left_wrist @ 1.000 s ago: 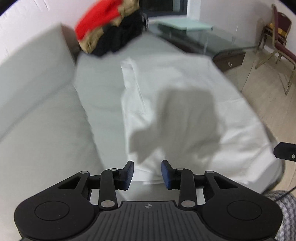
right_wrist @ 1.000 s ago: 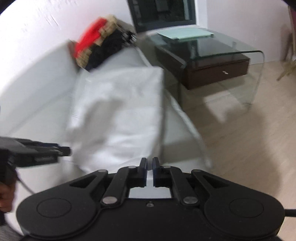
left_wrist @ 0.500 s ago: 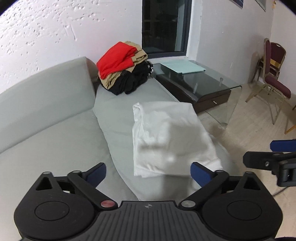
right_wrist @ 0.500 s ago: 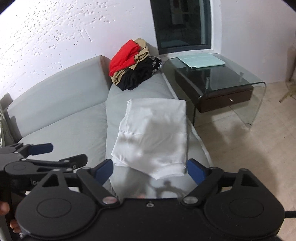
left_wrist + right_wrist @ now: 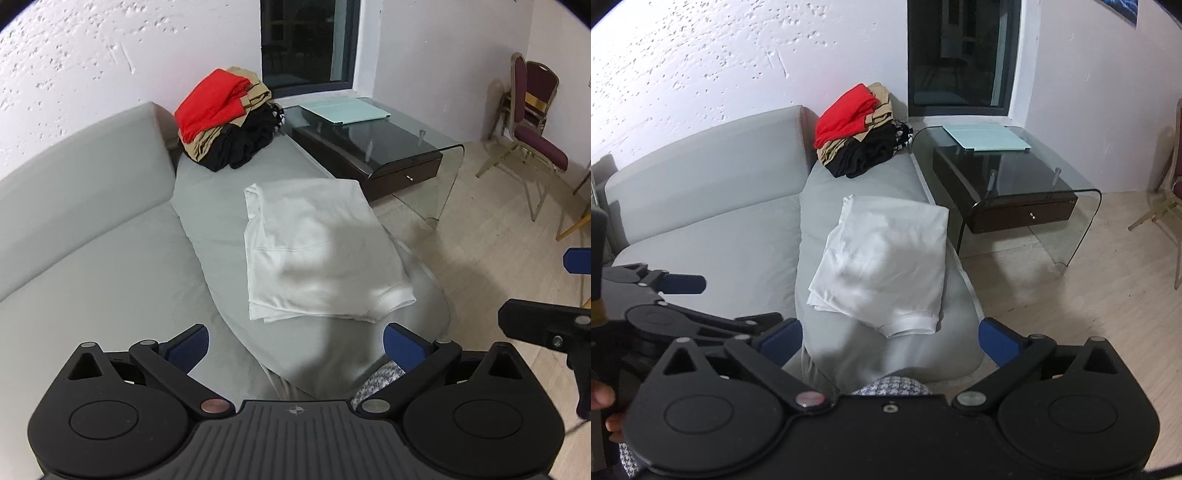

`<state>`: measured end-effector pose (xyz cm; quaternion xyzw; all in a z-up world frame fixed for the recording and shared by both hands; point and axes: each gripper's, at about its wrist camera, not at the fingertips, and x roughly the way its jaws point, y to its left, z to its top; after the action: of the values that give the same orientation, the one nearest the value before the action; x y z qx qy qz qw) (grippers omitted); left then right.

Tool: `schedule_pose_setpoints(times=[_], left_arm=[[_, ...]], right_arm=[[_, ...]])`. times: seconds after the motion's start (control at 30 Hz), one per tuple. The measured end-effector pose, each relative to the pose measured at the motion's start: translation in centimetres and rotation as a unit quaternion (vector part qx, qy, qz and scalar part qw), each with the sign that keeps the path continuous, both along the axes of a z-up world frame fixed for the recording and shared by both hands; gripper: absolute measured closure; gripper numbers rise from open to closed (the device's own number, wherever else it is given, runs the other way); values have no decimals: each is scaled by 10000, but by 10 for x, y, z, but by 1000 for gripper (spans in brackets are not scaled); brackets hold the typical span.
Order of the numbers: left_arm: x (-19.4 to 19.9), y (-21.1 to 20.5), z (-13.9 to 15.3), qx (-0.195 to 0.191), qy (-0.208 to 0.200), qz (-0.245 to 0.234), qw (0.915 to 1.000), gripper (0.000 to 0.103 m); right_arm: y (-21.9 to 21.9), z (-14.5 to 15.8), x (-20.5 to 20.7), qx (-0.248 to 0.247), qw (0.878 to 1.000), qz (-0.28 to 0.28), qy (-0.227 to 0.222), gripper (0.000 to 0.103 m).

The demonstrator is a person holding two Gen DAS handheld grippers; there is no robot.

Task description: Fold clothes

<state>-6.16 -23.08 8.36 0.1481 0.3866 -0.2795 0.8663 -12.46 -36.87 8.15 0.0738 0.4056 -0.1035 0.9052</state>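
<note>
Grey sofa (image 5: 92, 236) against textured white wall; folded white garment (image 5: 317, 251) lying flat on seat cushion; stacked red, tan and black clothes (image 5: 229, 118) behind garment; left gripper (image 5: 295, 343) and right gripper (image 5: 890, 338) short of garment, jaws wide apart, empty.

Soft white folded cotton-like garment (image 5: 317, 251) lies matt and lightly creased near the front edge of the grey sofa (image 5: 92, 229), whose smooth upholstery looks faintly sheened. At the far corner, a pile of red, tan and black cloth (image 5: 225, 118), all matt. Beside the sofa, a glossy clear bent-glass table (image 5: 1045, 184) over dark polished wood. The rough white plaster wall (image 5: 701, 62) is pitted; the pale wood-look floor (image 5: 1071, 314) is smooth.
</note>
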Motion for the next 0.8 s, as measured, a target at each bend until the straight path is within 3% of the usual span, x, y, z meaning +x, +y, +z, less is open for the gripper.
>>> schedule_pose_setpoints(times=[0.1,0.23,0.6,0.8], left_arm=[[-2,-7,-9,150,-212,98,9996,1],[4,-7,-14,-2,51,81,10000,3],[2,-19,-21,15,93,-106,9999,3],[3,-18,-22,-212,239,-168,9993,2]], right_arm=[[-1,-7,0,68,10000,-17,16,1],[-2,-18,0,91,9999,-10,107,1],[-8,-29,-1,130,9997,-112,164,1],[-13,-31,-3,209,9995,-191,158,1]])
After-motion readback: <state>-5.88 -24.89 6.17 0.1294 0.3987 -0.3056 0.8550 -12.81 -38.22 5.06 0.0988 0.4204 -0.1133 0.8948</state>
